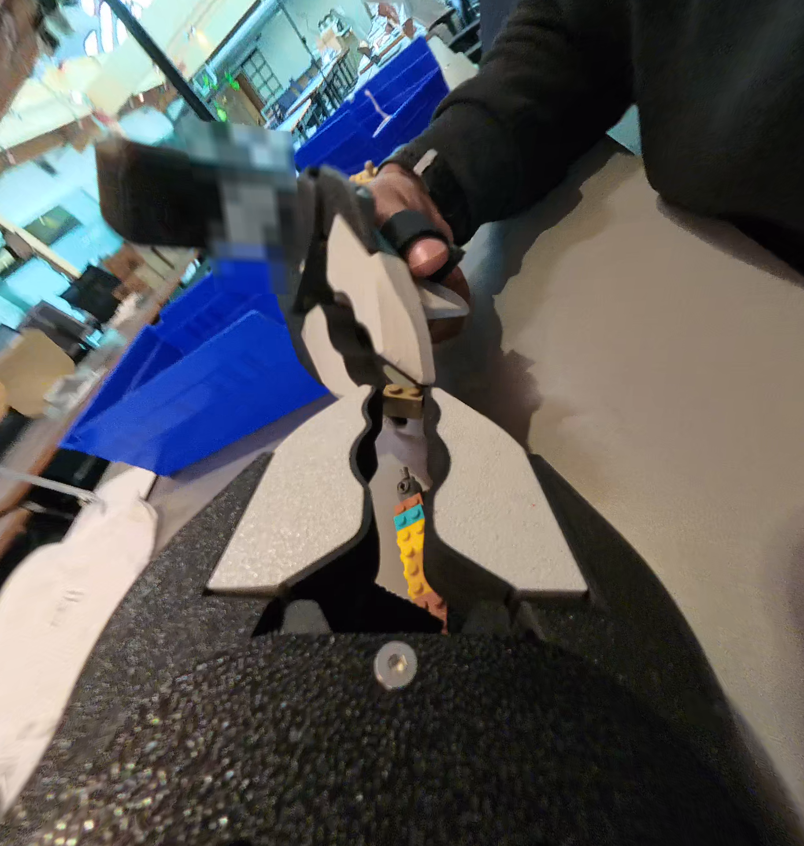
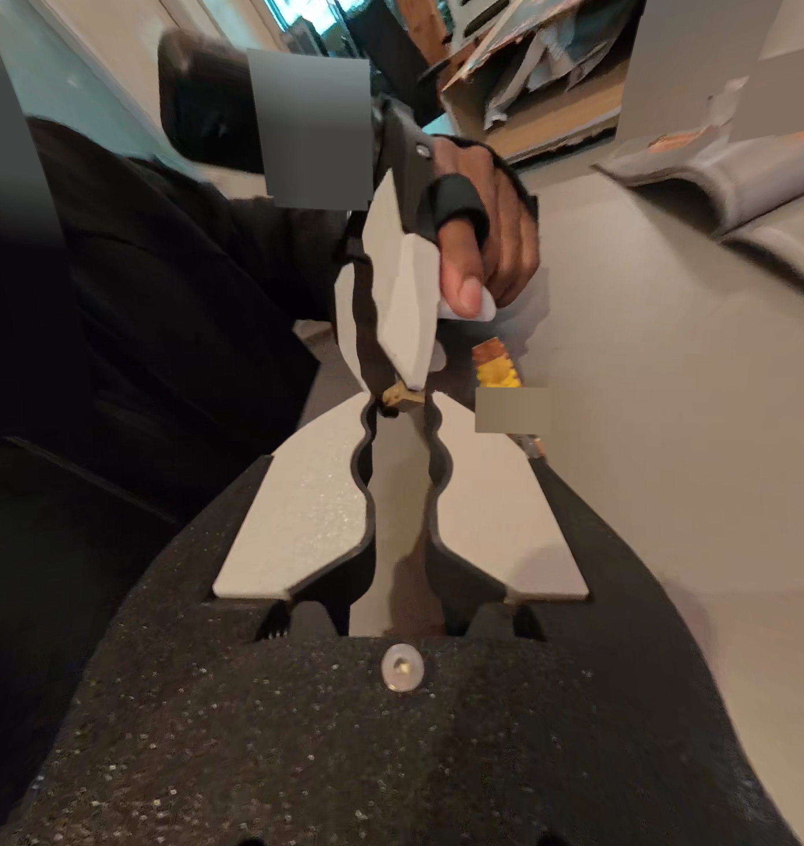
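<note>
Nearest you, the left tongs are closed narrowly on a small tan brick, with a tip against each end of it. The brick is held above the worktop, a plain, matte, beige-grey surface.

Below the left tongs, between their fingers, a strip of joined bricks lies flat on the worktop. It is brown at the ends and teal and yellow between, with a small dark grey piece at its far end.

The right tongs meet the same brick from the opposite side. They are narrowly parted, with a tip just beside each side of it. From the right tongs, the strip lies just to the right.

A hand with a black strap over one finger grips each tool. A black sleeve runs back from it.

Left of the left tongs, something long and white lies along the worktop's edge. Beyond it is a row of bright blue bins.

Past the right tongs, to their right, there is folded grey material and an open cardboard box.

The room behind is blurred, showing pale walls, tall windows and cluttered tables.
</note>
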The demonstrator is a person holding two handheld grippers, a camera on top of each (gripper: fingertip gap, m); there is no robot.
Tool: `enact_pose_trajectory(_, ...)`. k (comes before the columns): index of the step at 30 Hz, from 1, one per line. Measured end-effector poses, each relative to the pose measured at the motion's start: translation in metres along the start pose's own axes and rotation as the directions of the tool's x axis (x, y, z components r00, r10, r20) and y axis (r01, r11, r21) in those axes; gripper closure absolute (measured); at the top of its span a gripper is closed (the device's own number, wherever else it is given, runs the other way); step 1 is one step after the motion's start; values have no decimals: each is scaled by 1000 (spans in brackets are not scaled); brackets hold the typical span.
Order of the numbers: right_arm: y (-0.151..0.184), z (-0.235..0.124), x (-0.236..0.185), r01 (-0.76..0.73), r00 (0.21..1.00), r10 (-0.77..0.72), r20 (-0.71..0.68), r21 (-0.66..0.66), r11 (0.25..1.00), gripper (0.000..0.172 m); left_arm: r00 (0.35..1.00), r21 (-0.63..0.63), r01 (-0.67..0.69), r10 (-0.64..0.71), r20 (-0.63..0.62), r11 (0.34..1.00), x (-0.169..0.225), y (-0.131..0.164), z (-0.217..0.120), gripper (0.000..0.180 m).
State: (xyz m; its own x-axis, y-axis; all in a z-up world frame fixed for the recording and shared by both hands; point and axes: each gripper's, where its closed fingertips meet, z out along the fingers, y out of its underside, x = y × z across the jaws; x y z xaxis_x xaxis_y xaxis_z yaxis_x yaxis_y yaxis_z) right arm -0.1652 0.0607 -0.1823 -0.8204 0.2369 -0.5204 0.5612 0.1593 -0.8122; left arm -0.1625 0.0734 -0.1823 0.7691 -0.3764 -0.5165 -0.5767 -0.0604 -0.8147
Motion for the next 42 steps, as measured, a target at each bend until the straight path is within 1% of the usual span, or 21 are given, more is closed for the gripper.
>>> enact_pose_trajectory(3, -3, -8, 8, 202, 967, -203, -153, -24, 979, 150, 983, 10, 184, -184, -21, 983, -6, 2, 0, 164)
enact_pose_trajectory(6, -8, -14, 12, 354, 893, -358, -273, -65, 933, 153, 945, 33, 326, -325, -32, 945, -14, 3, -2, 164)
enact_pose_trajectory(8, -12, -17, 12, 463, 819, -469, -331, -102, 881, 156, 912, 35, 408, -406, -56, 912, -14, 4, -1, 164)
enact_pose_trajectory(11, -11, -19, 13, 594, 694, -619, -367, -193, 781, 157, 851, 52, 523, -519, -80, 851, -17, 5, -1, 164)
enact_pose_trajectory(14, -12, -17, 15, 660, 616, -688, -384, -226, 716, 156, 801, 71, 598, -590, -100, 799, -19, 4, 1, 164)
enact_pose_trajectory(16, -16, -18, 14, 714, 549, -735, -399, -234, 660, 155, 772, 68, 634, -625, -114, 771, -18, 5, 2, 164)
enact_pose_trajectory(18, -17, -18, 14, 758, 475, -782, -404, -264, 597, 153, 759, 69, 649, -640, -118, 757, -19, 5, 2, 164)
enact_pose_trajectory(20, -16, -17, 14, 785, 427, -815, -391, -287, 549, 153, 755, 64, 654, -644, -121, 754, -18, 5, 2, 164)
enact_pose_trajectory(24, -15, -13, 11, 826, 365, -859, -359, -300, 476, 153, 741, 54, 669, -659, -132, 741, -17, 4, 3, 163)
enact_pose_trajectory(27, -15, -13, 13, 838, 325, -876, -357, -320, 442, 155, 734, 49, 676, -666, -133, 735, -17, 4, 3, 163)
enact_pose_trajectory(30, -10, -12, 13, 846, 301, -897, -324, -344, 408, 155, 734, 28, 674, -665, -136, 738, -15, 6, 4, 163)
enact_pose_trajectory(34, 0, -13, 9, 868, 264, -938, -223, -369, 332, 154, 770, -22, 627, -624, -137, 779, -10, 9, 3, 163)
enact_pose_trajectory(37, 4, -11, 6, 880, 253, -957, -140, -378, 288, 155, 805, -73, 573, -577, -136, 816, -5, 12, 3, 163)
enact_pose_trajectory(42, 10, -4, 9, 885, 228, -973, 21, -422, 198, 155, 841, -170, 498, -521, -146, 850, 7, 19, 6, 163)
